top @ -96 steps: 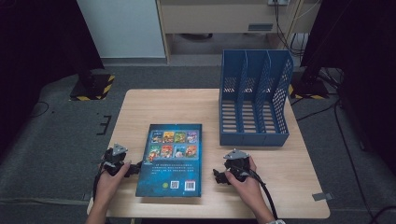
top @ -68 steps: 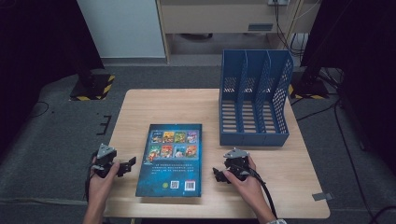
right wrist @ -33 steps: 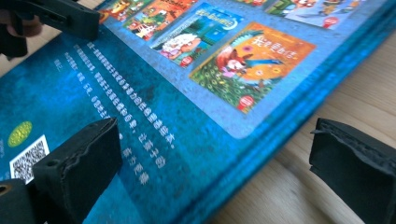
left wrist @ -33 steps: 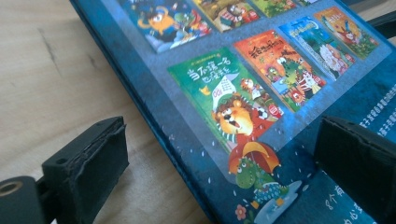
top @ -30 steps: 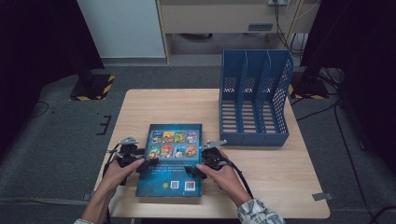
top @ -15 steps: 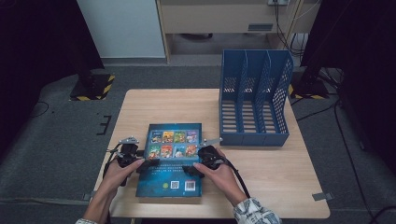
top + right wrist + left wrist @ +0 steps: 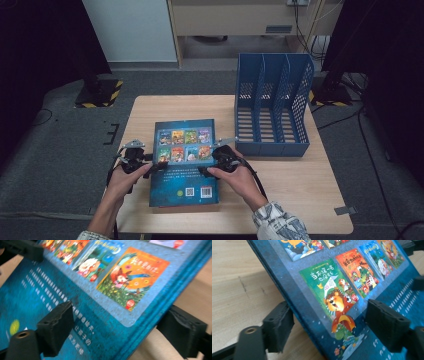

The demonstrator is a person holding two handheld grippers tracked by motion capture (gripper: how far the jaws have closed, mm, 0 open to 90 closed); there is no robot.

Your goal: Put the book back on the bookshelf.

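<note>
A thick blue picture book (image 7: pixel 184 165) with a row of small cover pictures lies lengthwise on the wooden table (image 7: pixel 300 190). My left gripper (image 7: pixel 150 167) clamps its left edge and my right gripper (image 7: pixel 207 168) its right edge, each with one jaw under the book and one on the cover. Both pairs of jaws have just been closing with the book between them. In the left gripper view the gripper (image 7: pixel 332 323) straddles the book (image 7: pixel 352 290), which is tilted above the tabletop. The right gripper (image 7: pixel 120 327) likewise pinches the book's (image 7: pixel 75 290) edge.
A blue three-slot file holder (image 7: pixel 272 110) stands at the table's back right, its open front facing the book. Bare wood lies to the right of the book. Dark carpet surrounds the table, and cables run along the right.
Both grippers came in from the table's sides to the book's edges and closed on it. The book's far end now sits higher in the view, lifted off the table.
</note>
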